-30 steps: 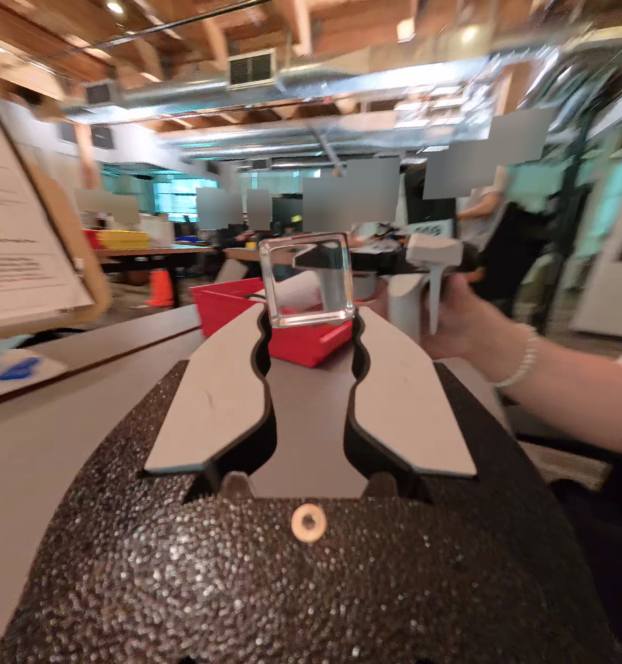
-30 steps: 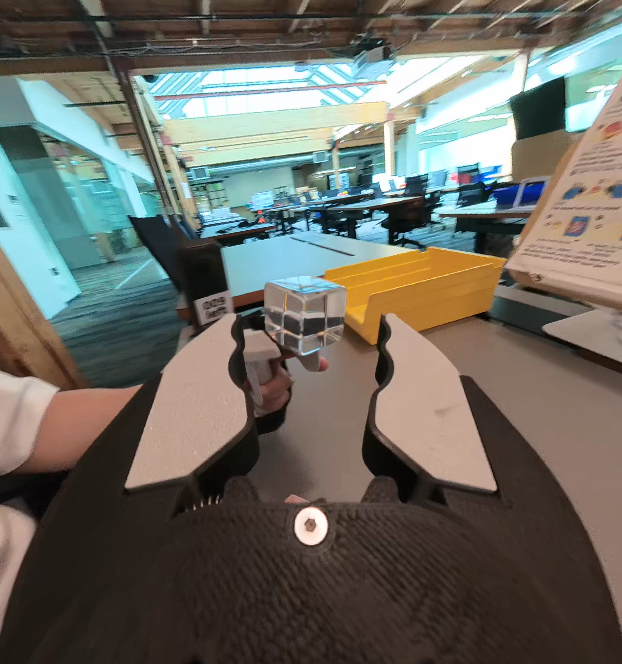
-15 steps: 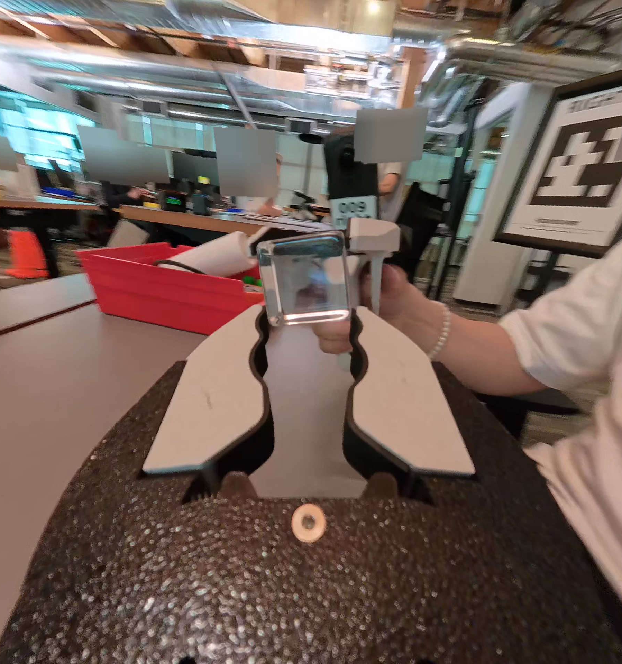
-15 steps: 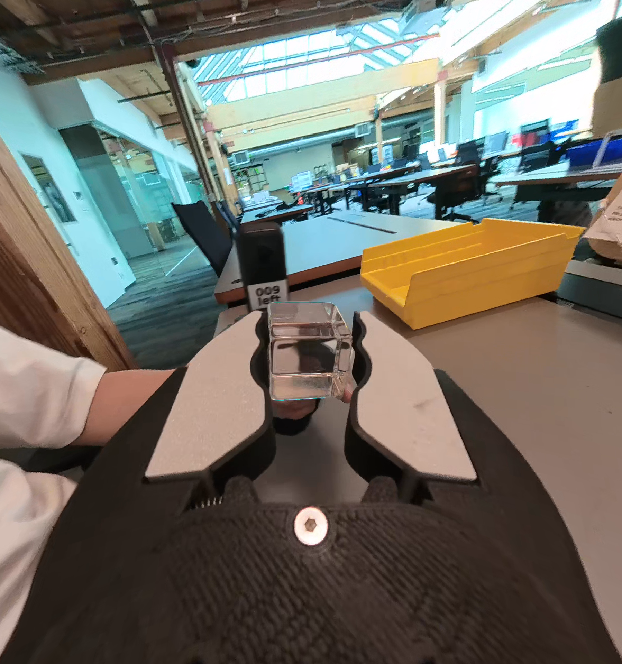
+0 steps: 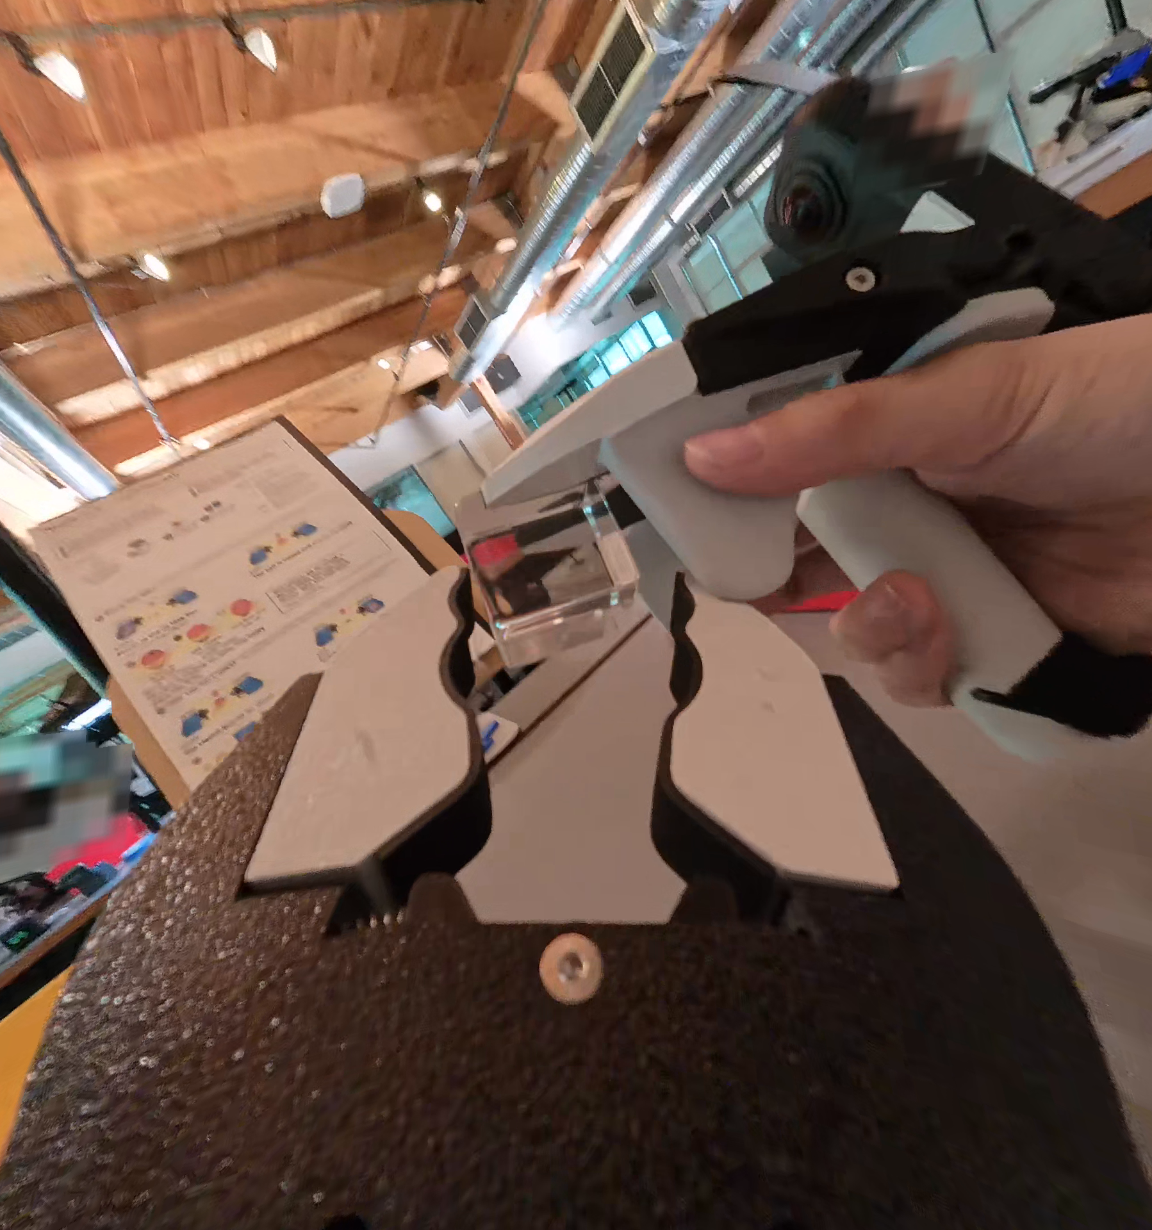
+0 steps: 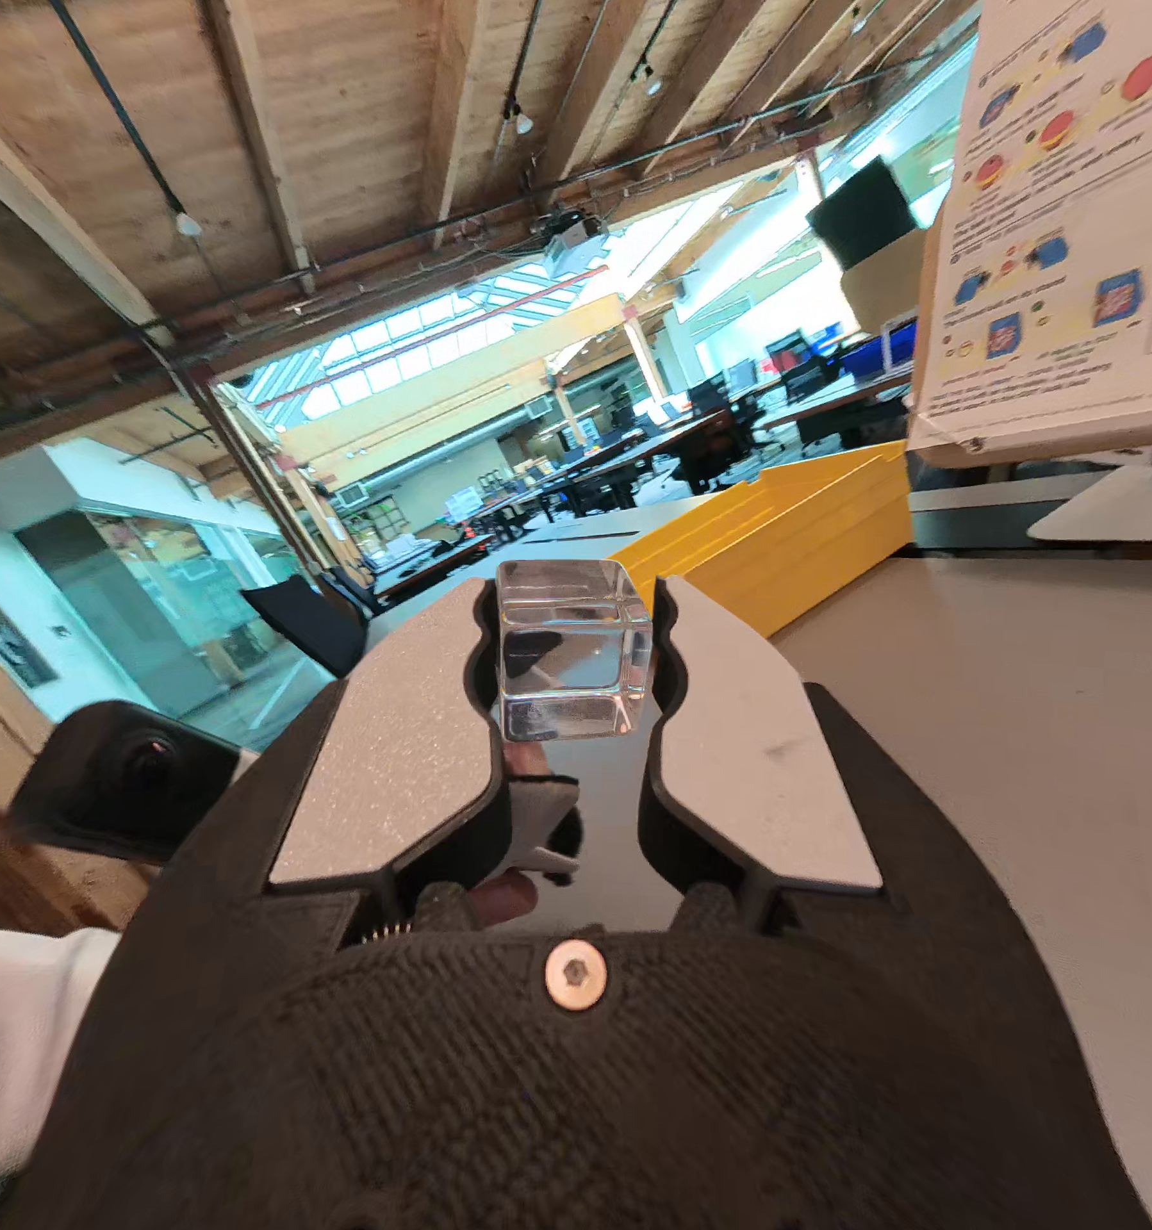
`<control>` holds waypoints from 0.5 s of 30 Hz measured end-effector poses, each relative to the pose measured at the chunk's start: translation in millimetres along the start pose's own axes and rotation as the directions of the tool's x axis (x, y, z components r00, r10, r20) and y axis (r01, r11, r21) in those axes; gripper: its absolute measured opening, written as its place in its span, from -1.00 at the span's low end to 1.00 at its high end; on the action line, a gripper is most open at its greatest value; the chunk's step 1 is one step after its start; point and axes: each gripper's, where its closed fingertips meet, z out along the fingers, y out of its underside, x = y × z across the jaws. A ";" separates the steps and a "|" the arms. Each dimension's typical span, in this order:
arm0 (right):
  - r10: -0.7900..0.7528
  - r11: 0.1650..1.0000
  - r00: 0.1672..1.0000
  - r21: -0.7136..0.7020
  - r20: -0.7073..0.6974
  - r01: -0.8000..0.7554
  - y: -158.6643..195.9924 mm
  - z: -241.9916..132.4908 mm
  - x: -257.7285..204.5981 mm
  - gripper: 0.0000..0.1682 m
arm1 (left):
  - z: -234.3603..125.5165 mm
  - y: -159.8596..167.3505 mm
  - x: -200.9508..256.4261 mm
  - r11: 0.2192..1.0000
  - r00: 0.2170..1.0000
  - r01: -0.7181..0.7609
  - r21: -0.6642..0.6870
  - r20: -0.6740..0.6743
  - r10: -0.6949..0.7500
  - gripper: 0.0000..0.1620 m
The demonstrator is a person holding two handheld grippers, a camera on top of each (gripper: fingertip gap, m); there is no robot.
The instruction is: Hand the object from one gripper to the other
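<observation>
The object is a clear cube (image 6: 570, 659). My right gripper (image 6: 572, 592) is shut on it, one finger on each side, and holds it up in the air. In the left wrist view the cube (image 5: 547, 579) hangs just past the tips of my left gripper (image 5: 567, 589). The left jaws stand a little wider than the cube and hold nothing. The right gripper's upper finger (image 5: 560, 459) lies across the top of the cube, with a person's hand (image 5: 1026, 479) on its handle. The left gripper's camera (image 6: 121, 779) shows low on the left of the right wrist view.
A yellow bin (image 6: 793, 532) stands on the grey table (image 6: 959, 732) beyond the cube. A printed sheet on a stand is at the table's edge (image 5: 227, 586), and it also shows in the right wrist view (image 6: 1059, 233). Both views tilt up toward the wooden ceiling. The tips of both grippers are at nearly the same place.
One second ago the left gripper held the cube and the right was open. The right then shut on it. Now the left has opened and let go, and both grippers have tilted upward.
</observation>
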 end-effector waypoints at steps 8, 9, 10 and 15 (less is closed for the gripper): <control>0.091 0.995 0.995 0.048 0.035 -0.093 6.3 5.9 -12.9 -0.47 | -10.8 -9.2 -12.3 0.993 0.984 -0.076 0.090 0.170 0.060 -0.44; 0.093 0.994 0.995 0.052 0.027 -0.094 6.6 5.8 -11.4 -0.47 | -10.1 -7.8 -12.0 0.995 0.986 -0.058 0.082 0.161 0.044 -0.45; 0.092 0.994 0.996 0.052 0.014 -0.092 6.9 5.3 -8.1 -0.47 | -8.3 -5.2 -11.4 0.997 0.990 -0.033 0.067 0.141 0.024 -0.45; 0.078 0.997 0.996 0.005 0.046 -0.078 6.7 4.5 -7.0 -0.48 | -5.6 -3.1 -15.4 0.989 0.989 0.138 0.054 0.042 -0.141 -0.46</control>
